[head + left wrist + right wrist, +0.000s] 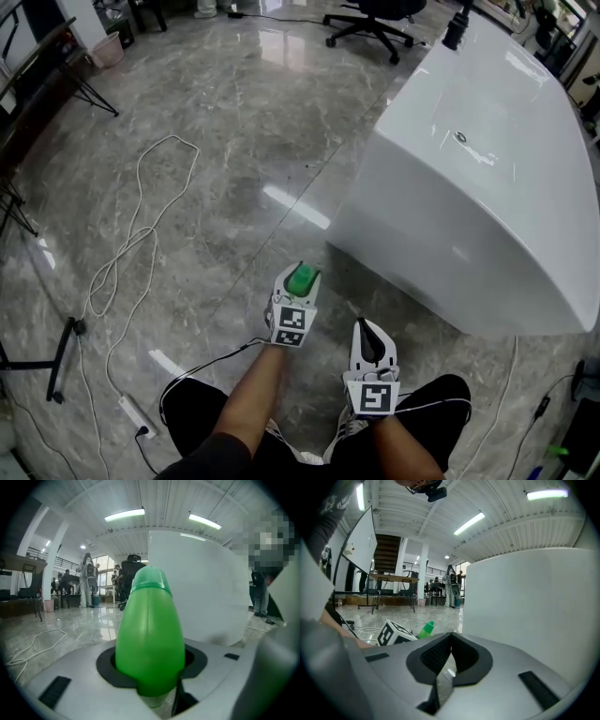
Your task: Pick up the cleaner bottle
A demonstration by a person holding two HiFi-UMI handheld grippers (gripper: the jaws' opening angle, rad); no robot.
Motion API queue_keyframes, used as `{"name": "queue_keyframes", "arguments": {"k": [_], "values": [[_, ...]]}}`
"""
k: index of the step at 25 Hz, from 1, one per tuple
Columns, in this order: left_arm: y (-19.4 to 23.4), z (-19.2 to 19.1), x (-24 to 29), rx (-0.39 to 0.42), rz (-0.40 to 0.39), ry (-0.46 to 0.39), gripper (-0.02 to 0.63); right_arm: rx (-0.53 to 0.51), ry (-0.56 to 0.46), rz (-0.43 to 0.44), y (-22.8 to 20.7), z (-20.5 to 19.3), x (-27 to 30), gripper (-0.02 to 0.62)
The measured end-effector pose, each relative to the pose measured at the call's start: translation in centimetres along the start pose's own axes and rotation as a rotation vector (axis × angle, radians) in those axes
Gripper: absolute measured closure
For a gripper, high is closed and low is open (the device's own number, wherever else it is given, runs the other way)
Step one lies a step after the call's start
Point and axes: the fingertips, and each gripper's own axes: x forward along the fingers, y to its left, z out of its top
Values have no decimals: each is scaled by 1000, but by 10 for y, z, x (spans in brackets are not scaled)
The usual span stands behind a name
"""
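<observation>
The green cleaner bottle (150, 634) fills the middle of the left gripper view, upright between the black pads, which press on both of its sides. In the head view my left gripper (302, 281) holds the green cleaner bottle (303, 277) above the floor, just short of the white tub. The bottle's green top (426, 629) also shows past the left gripper's marker cube (393, 634) in the right gripper view. My right gripper (371, 339) hangs to the right of the left one, jaws together with nothing between them.
A large white bathtub (487, 178) stands close ahead and to the right. A white cable (141, 234) loops over the grey marble floor at the left, ending in a power strip (131, 417). A black stand foot (61, 361) lies at the lower left. An office chair (375, 23) stands far off.
</observation>
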Motion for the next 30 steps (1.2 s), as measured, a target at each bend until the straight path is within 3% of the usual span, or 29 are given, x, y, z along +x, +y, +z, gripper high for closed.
{"name": "queue_keyframes", "arguments": {"k": [4,8,13,19,25,30], "values": [[2,47,-19,15,5,-42,420,-6,52,-74,-18,17,3,578],[4,111,-47,-17,27,-58,420,15,44,-63,-21,60,0,578],[-1,219,-99,-24,42,-86,420,24,-4,-41,-26,164,-26,578],[-19,362,-174,-49,41,-91,420,34,7,-32,-41,288,-82,578],[-47,512,-226,-51,30,-89,420,40,1,-72,-92,422,-135,578],[-95,612,-269,-150,18,-83,420,63,15,-104,-138,486,-188,578]]}}
